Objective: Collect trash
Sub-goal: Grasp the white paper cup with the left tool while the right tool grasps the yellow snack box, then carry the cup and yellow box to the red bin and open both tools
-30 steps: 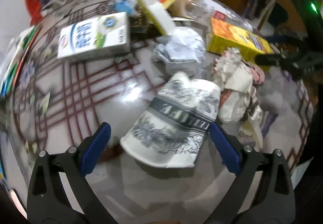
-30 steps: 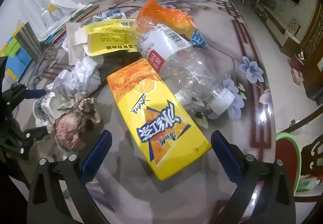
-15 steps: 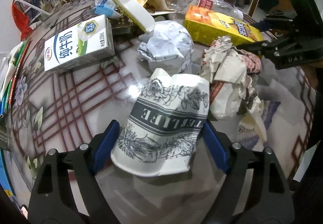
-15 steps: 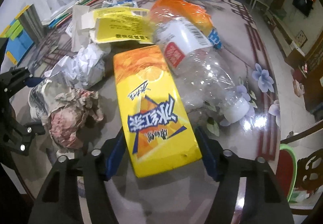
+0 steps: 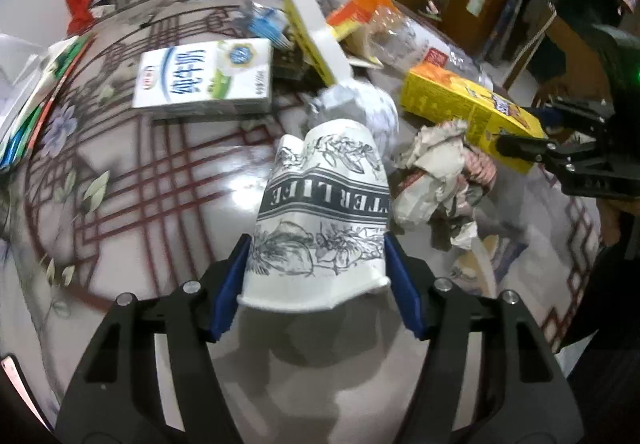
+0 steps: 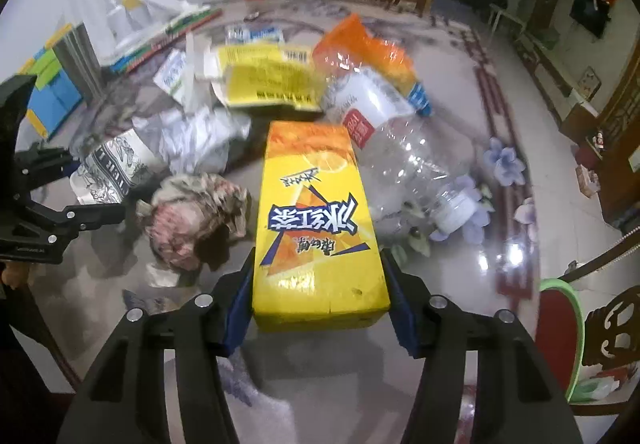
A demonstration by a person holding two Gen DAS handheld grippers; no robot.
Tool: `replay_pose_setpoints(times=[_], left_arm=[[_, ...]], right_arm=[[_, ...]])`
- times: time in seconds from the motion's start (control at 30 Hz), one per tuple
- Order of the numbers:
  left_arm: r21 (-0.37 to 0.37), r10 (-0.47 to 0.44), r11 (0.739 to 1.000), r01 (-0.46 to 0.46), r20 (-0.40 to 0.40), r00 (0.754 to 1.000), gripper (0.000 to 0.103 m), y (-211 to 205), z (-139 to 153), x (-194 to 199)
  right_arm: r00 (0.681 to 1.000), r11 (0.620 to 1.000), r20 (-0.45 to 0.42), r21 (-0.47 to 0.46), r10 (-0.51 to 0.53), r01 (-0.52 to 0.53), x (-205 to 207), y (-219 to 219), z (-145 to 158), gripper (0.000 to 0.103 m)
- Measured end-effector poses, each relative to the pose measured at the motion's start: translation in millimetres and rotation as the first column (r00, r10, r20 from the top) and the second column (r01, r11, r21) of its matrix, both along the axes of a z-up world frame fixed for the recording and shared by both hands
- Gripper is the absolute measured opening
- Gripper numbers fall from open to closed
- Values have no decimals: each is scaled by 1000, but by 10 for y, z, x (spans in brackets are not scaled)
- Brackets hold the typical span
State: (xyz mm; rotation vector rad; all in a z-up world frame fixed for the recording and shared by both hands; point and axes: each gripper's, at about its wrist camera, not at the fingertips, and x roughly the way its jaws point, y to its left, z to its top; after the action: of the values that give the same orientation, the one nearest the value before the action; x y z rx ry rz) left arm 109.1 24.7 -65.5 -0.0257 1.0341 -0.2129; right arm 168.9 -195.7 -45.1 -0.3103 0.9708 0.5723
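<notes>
Now I close both grippers: the left gripper (image 5: 316, 284) pinches a thin paper cup (image 5: 320, 215), light and crushable, low centre frame; the right gripper (image 6: 318, 300) clamps a stiffer yellow drink carton (image 6: 316, 219) near its bottom end, lower centre.

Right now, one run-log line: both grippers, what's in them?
left gripper: closing on paper cup | right gripper: closing on yellow drink carton | remaining on table: milk carton, plastic bottle

The paper cup (image 5: 324, 211) lies near, the paper ball (image 5: 360, 107) behind it, the milk carton (image 5: 204, 77) far left, the juice carton (image 5: 468, 107) far right.
</notes>
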Motion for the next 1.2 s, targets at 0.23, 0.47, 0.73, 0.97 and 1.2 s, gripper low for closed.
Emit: replay_pose_setpoints(times=[0.23, 0.47, 0.73, 0.97, 1.2], left_arm=[[-24, 37, 999, -36, 34, 999, 62, 67, 210, -172], [-53, 37, 998, -33, 74, 997, 62, -37, 467, -210], [-69, -7, 998, 12, 77, 997, 62, -293, 562, -153], [-99, -65, 992, 74, 91, 994, 62, -693, 667, 88], [-124, -162, 977, 174, 105, 981, 62, -1330, 748, 394]], right_arm=[[1000, 998, 18, 56, -22, 21, -90, -131, 159, 55], [996, 992, 75, 120, -57, 48, -218, -310, 429, 55], [987, 982, 103, 156, -119, 103, -252, -609, 547, 55], [976, 968, 101, 185, -191, 170, -242, -951, 619, 55], [954, 941, 93, 217, -286, 261, -258, -1447, 677, 55]])
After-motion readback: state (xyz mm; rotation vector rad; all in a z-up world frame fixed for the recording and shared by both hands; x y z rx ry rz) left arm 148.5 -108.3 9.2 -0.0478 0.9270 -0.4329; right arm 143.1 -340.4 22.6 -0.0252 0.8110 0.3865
